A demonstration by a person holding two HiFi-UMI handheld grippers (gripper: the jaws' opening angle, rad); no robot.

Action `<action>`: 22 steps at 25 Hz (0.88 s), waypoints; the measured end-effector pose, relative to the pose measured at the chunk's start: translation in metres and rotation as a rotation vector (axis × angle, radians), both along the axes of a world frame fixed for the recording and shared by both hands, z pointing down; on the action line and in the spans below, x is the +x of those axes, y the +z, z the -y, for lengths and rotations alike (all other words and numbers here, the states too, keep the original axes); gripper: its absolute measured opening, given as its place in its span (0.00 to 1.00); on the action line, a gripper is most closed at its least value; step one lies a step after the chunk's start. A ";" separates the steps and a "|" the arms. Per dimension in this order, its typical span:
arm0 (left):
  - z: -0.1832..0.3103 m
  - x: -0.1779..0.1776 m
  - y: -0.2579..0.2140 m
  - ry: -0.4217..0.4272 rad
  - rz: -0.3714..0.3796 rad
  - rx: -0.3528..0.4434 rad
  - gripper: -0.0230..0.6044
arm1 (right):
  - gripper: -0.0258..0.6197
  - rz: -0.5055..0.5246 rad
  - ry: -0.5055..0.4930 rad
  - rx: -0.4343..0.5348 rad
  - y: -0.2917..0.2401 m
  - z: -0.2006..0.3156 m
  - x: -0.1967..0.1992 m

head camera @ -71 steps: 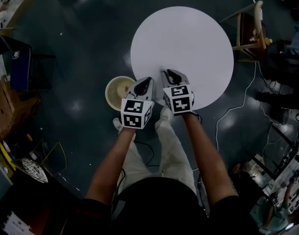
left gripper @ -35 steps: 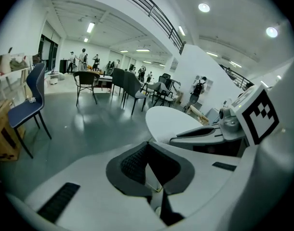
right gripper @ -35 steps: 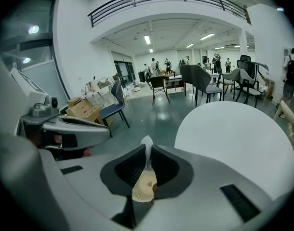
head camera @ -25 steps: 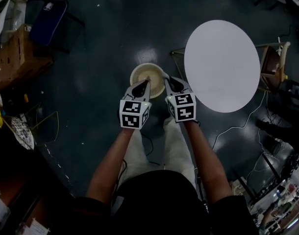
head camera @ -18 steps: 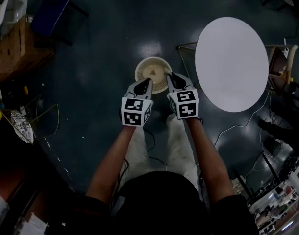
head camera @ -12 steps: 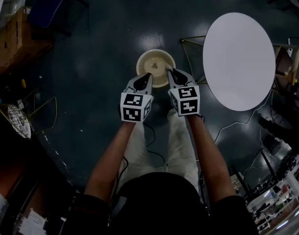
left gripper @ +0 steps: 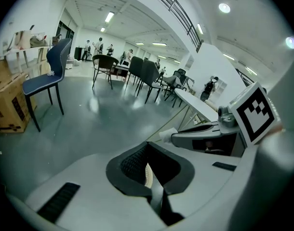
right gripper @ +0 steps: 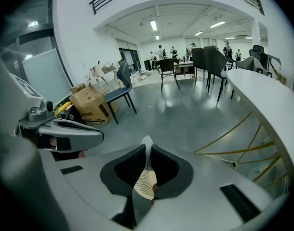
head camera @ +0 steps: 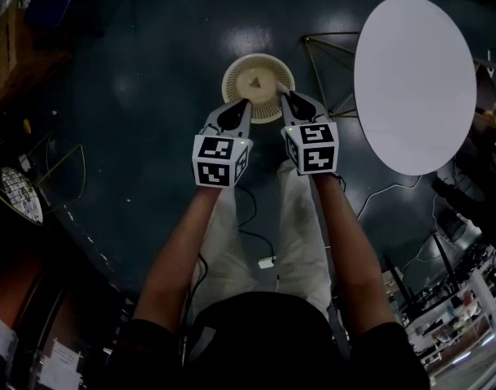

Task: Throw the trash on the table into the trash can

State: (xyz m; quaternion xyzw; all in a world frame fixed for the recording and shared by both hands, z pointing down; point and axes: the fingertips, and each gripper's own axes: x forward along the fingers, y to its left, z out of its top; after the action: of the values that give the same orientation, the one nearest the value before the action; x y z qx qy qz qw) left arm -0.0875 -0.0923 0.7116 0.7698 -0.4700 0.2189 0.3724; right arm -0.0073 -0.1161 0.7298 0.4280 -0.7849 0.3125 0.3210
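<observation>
A cream, round mesh trash can (head camera: 258,86) stands on the dark floor, left of the white round table (head camera: 415,80). Both grippers hover over the can's near rim. My right gripper (head camera: 285,100) is shut on a small scrap of white paper (right gripper: 146,148), which sticks up between its jaw tips (right gripper: 147,150). The same scrap (left gripper: 168,134) shows at its tip in the left gripper view. My left gripper (head camera: 239,106) is shut with nothing in it (left gripper: 147,145). The can shows below through both jaw gaps (right gripper: 146,184).
Gold wire table legs (head camera: 329,51) stand right of the can. A blue chair (left gripper: 46,76) and cardboard boxes (right gripper: 91,105) lie to the left. Dark chairs (left gripper: 144,73) and people stand far back. A cable (head camera: 252,238) runs along the floor by the person's legs.
The person has turned away from the table toward the trash can. Both grippers have come from the table's edge to above the can's near rim, and the table now lies to the right.
</observation>
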 end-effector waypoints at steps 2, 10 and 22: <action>0.000 -0.006 0.015 0.002 0.009 -0.009 0.06 | 0.12 0.006 0.007 -0.012 0.015 -0.001 -0.003; -0.012 -0.011 0.068 -0.028 0.010 -0.059 0.06 | 0.11 -0.006 0.001 -0.041 0.068 -0.006 0.001; -0.011 -0.015 0.131 -0.052 -0.021 -0.095 0.06 | 0.11 -0.011 0.017 -0.075 0.143 -0.005 -0.013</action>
State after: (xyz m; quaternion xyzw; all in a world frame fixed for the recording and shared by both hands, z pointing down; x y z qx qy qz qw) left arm -0.1027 -0.0817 0.8427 0.7410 -0.4747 0.2232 0.4192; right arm -0.0202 -0.1113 0.8731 0.4242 -0.7671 0.3422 0.3384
